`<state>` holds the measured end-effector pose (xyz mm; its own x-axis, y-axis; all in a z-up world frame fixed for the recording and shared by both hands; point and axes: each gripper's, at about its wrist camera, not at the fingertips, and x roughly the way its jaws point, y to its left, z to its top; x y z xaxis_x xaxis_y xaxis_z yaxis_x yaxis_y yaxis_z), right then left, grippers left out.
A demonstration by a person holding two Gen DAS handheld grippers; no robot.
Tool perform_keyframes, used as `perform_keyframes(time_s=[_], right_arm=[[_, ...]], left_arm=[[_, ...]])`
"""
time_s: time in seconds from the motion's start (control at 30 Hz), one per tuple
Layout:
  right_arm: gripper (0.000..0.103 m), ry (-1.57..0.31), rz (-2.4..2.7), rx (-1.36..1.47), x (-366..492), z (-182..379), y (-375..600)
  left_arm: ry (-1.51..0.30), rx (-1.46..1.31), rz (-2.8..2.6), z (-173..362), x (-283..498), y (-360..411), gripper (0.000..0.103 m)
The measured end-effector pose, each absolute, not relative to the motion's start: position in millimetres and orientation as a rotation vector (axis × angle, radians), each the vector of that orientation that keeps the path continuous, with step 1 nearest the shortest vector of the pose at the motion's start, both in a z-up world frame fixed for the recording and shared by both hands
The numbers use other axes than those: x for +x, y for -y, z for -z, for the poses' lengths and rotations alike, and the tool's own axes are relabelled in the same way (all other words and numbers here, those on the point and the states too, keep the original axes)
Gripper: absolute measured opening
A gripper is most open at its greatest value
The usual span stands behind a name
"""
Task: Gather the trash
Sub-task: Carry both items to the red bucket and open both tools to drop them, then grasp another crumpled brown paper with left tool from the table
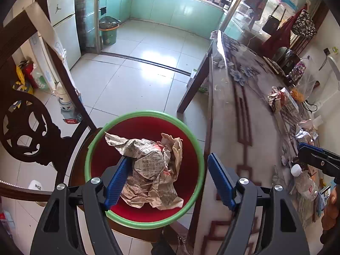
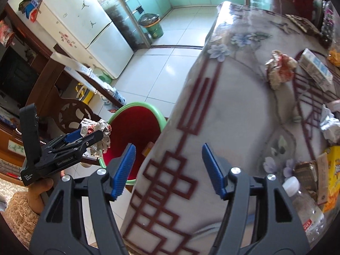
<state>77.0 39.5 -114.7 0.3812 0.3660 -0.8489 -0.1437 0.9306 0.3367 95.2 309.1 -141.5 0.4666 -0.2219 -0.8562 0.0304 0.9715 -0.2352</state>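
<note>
The left gripper [image 1: 169, 158] hangs over a red bin [image 1: 146, 114] with a green rim, which stands on the floor against the table [image 2: 233, 116] edge. Its fingers are spread wide. A crumpled newspaper [image 1: 153, 170] sits between them, resting against the pad at 9 o'clock and clear of the pad at 3 o'clock, so nothing pinches it. In the right wrist view the same wad shows at the left gripper's tips, above the bin's rim at about 9 o'clock (whether it is hanging there or dropping cannot be told).

The right gripper [image 2: 168, 146] is over the near edge of the table, fingers spread with nothing between them. More trash lies on the patterned tablecloth: a crumpled wrapper [image 2: 279, 70] at 1 o'clock, a flattened carton [image 2: 316, 70] just beside it, a white paper wad [image 2: 330, 127] at 3 o'clock, and a clear plastic bottle [image 2: 306, 208] with a white cap at 4 o'clock. A carved dark wooden chair [image 1: 27, 131] stands at 9 o'clock of the bin in the left wrist view.
</note>
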Motion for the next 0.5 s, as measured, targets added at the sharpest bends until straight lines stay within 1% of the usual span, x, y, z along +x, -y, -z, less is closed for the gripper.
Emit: perform_keyframes(time_s=[0.1, 0.17, 0.2, 0.3, 0.43, 0.5], right_arm=[[0.066, -1.123, -0.298, 0.222, 71.4, 111.8, -29.6], [0.067, -1.120, -0.280, 0.227, 67.7, 111.5, -24.4], [0.069, -1.119, -0.272, 0.232, 65.7, 111.9, -20.3], [0.069, -1.119, -0.250, 0.249, 59.8, 113.1, -9.1], [0.073, -1.112, -0.232, 0.264, 52.4, 111.1, 0.2], [0.074, -1.104, -0.224, 0.272, 48.8, 110.3, 5.8]], left_arm=[[-1.067, -0.175, 0.180, 137.7, 93.1, -297.8, 0.071], [-1.064, -0.164, 0.195, 136.4, 91.9, -291.0, 0.073], [-1.064, -0.161, 0.199, 136.2, 91.1, -288.6, 0.076], [-1.068, -0.159, 0.199, 136.8, 89.2, -284.6, 0.076], [-1.064, -0.160, 0.176, 135.4, 86.0, -285.4, 0.085], [-1.057, -0.168, 0.172, 133.9, 83.2, -287.1, 0.085]])
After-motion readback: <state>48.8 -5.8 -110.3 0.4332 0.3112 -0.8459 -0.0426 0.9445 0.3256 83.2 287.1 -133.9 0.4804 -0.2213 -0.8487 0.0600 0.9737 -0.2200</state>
